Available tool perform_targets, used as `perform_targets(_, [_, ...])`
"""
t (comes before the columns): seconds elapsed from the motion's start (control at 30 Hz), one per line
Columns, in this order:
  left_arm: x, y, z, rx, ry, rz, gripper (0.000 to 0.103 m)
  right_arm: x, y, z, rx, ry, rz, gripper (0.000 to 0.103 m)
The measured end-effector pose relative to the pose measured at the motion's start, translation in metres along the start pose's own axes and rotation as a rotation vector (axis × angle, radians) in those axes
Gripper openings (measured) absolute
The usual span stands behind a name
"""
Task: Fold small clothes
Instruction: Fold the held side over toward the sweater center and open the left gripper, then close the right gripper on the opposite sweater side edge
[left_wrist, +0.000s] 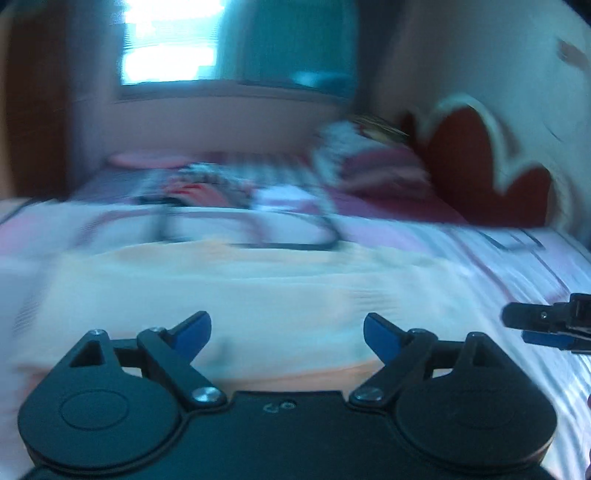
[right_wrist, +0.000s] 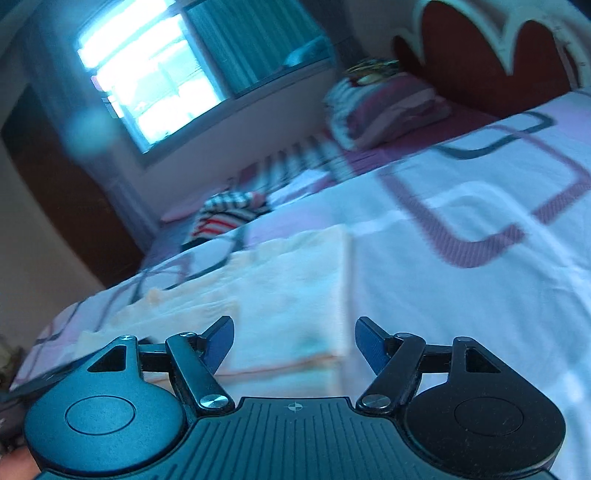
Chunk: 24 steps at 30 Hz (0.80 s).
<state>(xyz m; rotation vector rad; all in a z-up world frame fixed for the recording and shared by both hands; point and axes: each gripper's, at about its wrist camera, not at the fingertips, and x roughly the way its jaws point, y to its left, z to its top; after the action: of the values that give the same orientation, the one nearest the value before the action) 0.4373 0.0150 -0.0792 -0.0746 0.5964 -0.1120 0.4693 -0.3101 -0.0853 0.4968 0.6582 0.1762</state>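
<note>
A pale peach garment (left_wrist: 258, 291) lies folded flat on the bed, just ahead of my left gripper (left_wrist: 287, 328), which is open and empty above its near edge. The same garment (right_wrist: 295, 288) shows in the right wrist view, in layers with a straight right edge. My right gripper (right_wrist: 294, 341) is open and empty at the garment's near right corner. The right gripper also shows in the left wrist view (left_wrist: 517, 326) at the far right, low over the sheet. The left view is motion-blurred.
The bedsheet (right_wrist: 461, 229) is white with purple and dark line patterns. A pile of striped clothes (right_wrist: 225, 214) lies further back. A striped pillow (right_wrist: 384, 107) rests against the dark red headboard (right_wrist: 480, 62). A window (right_wrist: 147, 85) is behind.
</note>
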Motion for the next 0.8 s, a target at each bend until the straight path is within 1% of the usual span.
perform_targets(0.07, [-0.019,0.039,-0.009,-0.049,-0.009,0.095,0.088,0.015,0.009,-0.001,0.005,0.026,0.033,0.072])
perform_targets(0.13, [-0.033,0.079,-0.020,-0.113,0.003,0.193,0.087,0.032,0.019,-0.005,-0.002,0.060,0.043,0.072])
perform_targets(0.2, [-0.040,0.112,-0.029,-0.197,0.019,0.241,0.087,0.051,0.027,-0.009,-0.001,0.088,0.052,0.071])
perform_targets(0.23, [-0.041,0.125,-0.032,-0.229,0.036,0.251,0.087,0.059,0.031,-0.010,-0.002,0.104,0.064,0.071])
perform_targets(0.3, [-0.037,0.141,-0.034,-0.254,0.062,0.240,0.086,0.071,0.041,-0.012,-0.038,0.119,0.053,0.070])
perform_targets(0.37, [-0.032,0.144,-0.032,-0.257,0.056,0.212,0.085,0.078,0.050,-0.010,-0.061,0.128,0.055,0.053])
perform_targets(0.4, [-0.027,0.143,-0.030,-0.257,0.057,0.195,0.085,0.083,0.053,-0.009,-0.067,0.141,0.057,0.036])
perform_targets(0.43, [-0.021,0.140,-0.029,-0.257,0.066,0.183,0.084,0.088,0.057,-0.008,-0.079,0.158,0.050,0.029])
perform_targets(0.47, [-0.017,0.139,-0.026,-0.257,0.071,0.175,0.084,0.092,0.061,-0.008,-0.100,0.169,0.037,0.028])
perform_targets(0.5, [-0.012,0.136,-0.026,-0.253,0.079,0.173,0.083,0.095,0.065,-0.008,-0.122,0.174,0.028,0.020])
perform_targets(0.53, [-0.009,0.135,-0.026,-0.242,0.089,0.182,0.083,0.096,0.069,-0.008,-0.144,0.176,0.023,0.006])
perform_targets(0.6, [-0.003,0.132,-0.029,-0.214,0.090,0.201,0.083,0.098,0.077,-0.006,-0.183,0.167,0.026,0.006])
perform_targets(0.63, [-0.004,0.130,-0.028,-0.206,0.090,0.206,0.079,0.093,0.081,-0.005,-0.206,0.149,0.028,0.005])
perform_targets(0.67, [-0.007,0.132,-0.029,-0.200,0.087,0.212,0.073,0.088,0.085,-0.002,-0.225,0.125,0.029,0.005])
perform_targets(0.7, [-0.008,0.133,-0.028,-0.198,0.084,0.222,0.069,0.079,0.085,0.002,-0.232,0.095,0.031,0.005])
perform_targets(0.73, [-0.009,0.137,-0.028,-0.203,0.081,0.227,0.062,0.069,0.082,0.008,-0.224,0.055,0.024,0.005])
perform_targets(0.77, [-0.008,0.139,-0.029,-0.207,0.080,0.219,0.062,0.059,0.076,0.015,-0.208,0.021,0.014,0.005])
perform_targets(0.8, [-0.007,0.140,-0.029,-0.200,0.079,0.215,0.062,0.052,0.070,0.020,-0.191,0.008,0.009,0.005])
